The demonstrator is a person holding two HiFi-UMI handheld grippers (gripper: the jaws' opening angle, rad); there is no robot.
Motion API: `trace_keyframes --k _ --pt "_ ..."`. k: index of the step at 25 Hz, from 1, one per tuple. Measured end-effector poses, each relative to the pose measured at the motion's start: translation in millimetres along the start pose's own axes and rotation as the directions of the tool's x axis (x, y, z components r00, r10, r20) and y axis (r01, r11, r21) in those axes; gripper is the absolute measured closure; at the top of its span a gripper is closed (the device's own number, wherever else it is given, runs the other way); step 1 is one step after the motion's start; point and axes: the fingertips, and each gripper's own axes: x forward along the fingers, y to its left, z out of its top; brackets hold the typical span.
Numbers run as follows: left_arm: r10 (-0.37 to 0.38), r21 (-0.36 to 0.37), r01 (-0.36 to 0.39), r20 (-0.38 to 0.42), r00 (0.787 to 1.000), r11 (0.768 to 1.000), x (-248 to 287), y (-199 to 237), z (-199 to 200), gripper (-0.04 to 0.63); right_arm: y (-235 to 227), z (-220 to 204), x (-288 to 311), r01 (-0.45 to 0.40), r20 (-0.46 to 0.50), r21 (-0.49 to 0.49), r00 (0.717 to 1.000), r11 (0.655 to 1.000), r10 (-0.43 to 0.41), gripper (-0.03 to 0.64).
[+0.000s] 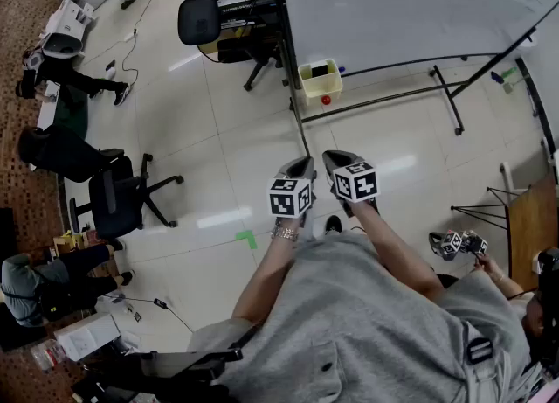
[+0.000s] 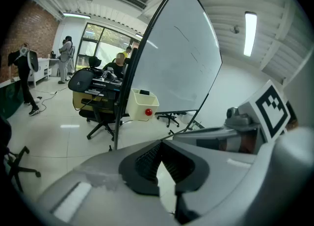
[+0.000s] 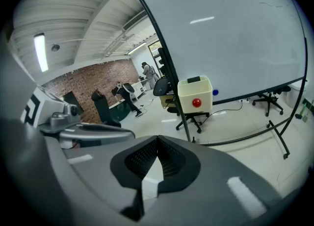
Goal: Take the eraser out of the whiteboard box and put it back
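Head view: left gripper, right gripper both clamped empty, well short of the whiteboard box; arriving closed could jab the eraser.

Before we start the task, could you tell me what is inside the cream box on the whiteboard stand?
One dark block lies inside the cream box, likely the eraser. The walls hide the box's floor.
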Motion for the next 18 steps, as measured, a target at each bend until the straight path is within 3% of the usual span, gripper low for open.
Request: trace_keyframes --k 7,10,12,18 --pt "-0.019 0.007 0.019 0.032 0.999 1.000 36 80 76 0.592 -39 98 66 0.125 0.048 -0.023 0.991 0.992 -0.124 0.604" --pt "-0.031 0.021 0.030 0.054 0.998 0.999 49 107 116 0.592 -55 135 83 0.205 0.068 -0.045 0.977 0.978 -0.201 0.459" --pt "-0.049 0.024 0.048 0.055 0.997 0.999 58 116 131 0.592 -69 155 92 0.256 0.075 -0.050 0.965 0.965 -0.252 0.396" --pt "-0.089 0.023 0.088 0.008 0.996 0.996 78 121 134 0.592 -116 189 114 0.350 0.022 -0.065 0.937 0.934 -0.350 0.335"
